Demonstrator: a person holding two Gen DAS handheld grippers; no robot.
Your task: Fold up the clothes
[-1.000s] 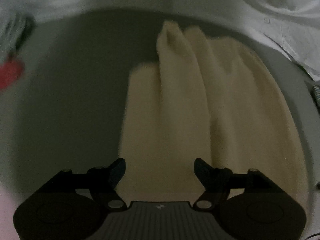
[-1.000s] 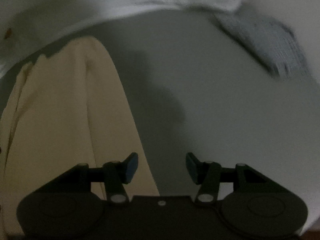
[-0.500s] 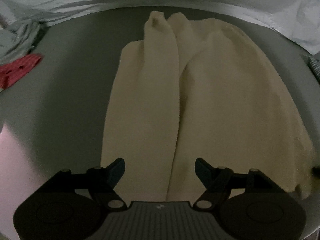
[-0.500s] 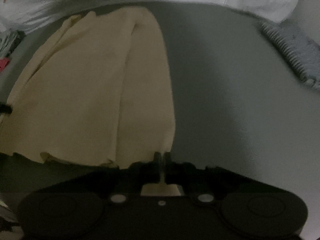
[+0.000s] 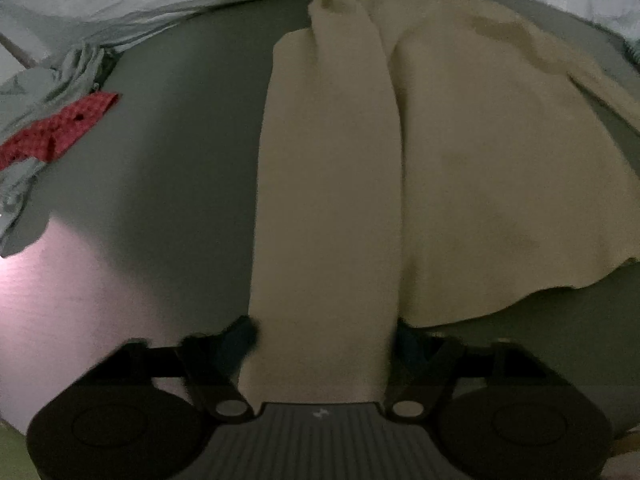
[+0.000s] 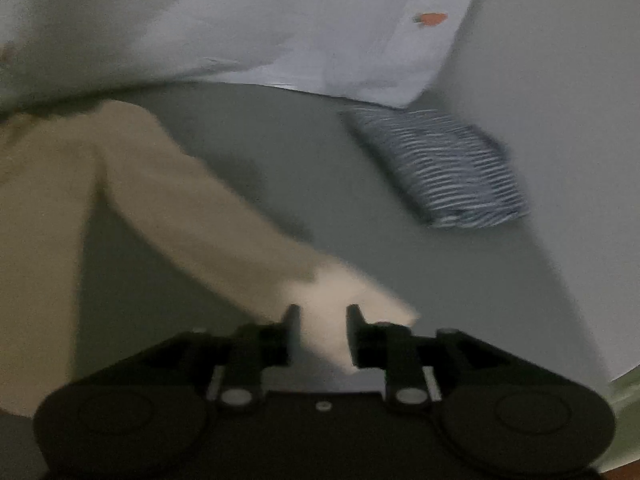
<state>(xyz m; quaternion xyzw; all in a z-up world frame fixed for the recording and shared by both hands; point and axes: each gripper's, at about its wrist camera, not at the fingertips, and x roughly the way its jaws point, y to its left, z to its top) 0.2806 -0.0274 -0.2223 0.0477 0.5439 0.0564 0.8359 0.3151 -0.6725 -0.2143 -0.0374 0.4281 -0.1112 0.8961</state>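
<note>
A cream garment lies spread on the grey surface. A long folded strip of it runs toward my left gripper. Its jaws are closing with the strip's near end between them, and the fingers stand at the strip's two edges. In the right wrist view another long part of the cream garment stretches, lifted, to my right gripper. Those jaws are narrow and opening, with a bunched end of cloth filling the gap between them.
A folded blue-and-white striped cloth lies at the back right. A white printed sheet runs along the far edge. At the left lie a red patterned cloth and a pale green crumpled garment.
My left gripper slid along the garment to the strip's near end. My right gripper shut on the garment's corner, then lifted and pulled it out to the right, its jaws now slightly apart.
</note>
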